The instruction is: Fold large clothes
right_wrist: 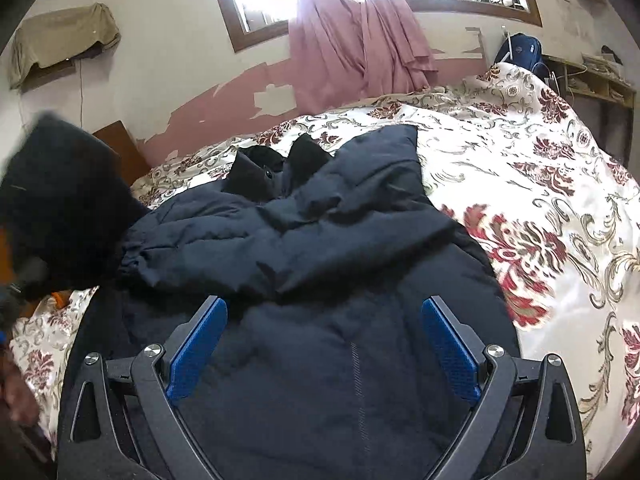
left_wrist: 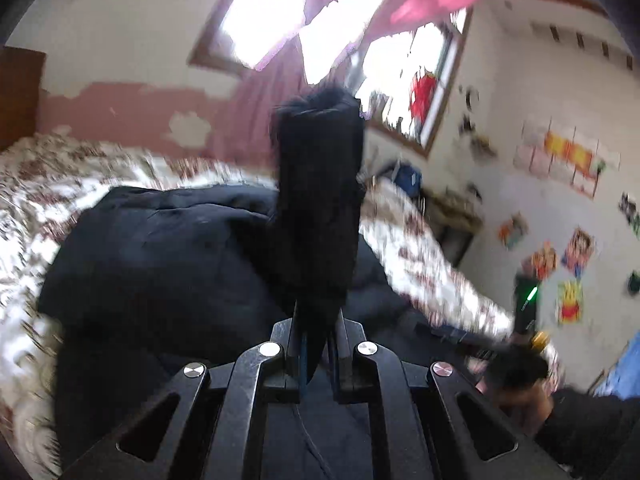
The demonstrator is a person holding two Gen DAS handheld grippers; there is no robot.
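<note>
A large dark navy padded jacket [right_wrist: 304, 240] lies spread on the bed, one sleeve folded across its body. In the left wrist view the jacket [left_wrist: 160, 264] lies below, and my left gripper [left_wrist: 318, 340] is shut on a dark fuzzy cuff or hem [left_wrist: 318, 184] lifted up above the bed; the view is blurred. My right gripper [right_wrist: 324, 344] is open with blue pads [right_wrist: 200, 344], hovering just over the jacket's lower body. The lifted dark part [right_wrist: 60, 200] shows at the left in the right wrist view.
The bed has a floral cream and red cover [right_wrist: 540, 208]. Pink curtains [right_wrist: 360, 40] hang at the window behind. A wooden headboard [right_wrist: 120, 148] stands at the left, a shelf with a blue bag [right_wrist: 520, 48] at the right. A wall with pictures [left_wrist: 560, 208] is on the right.
</note>
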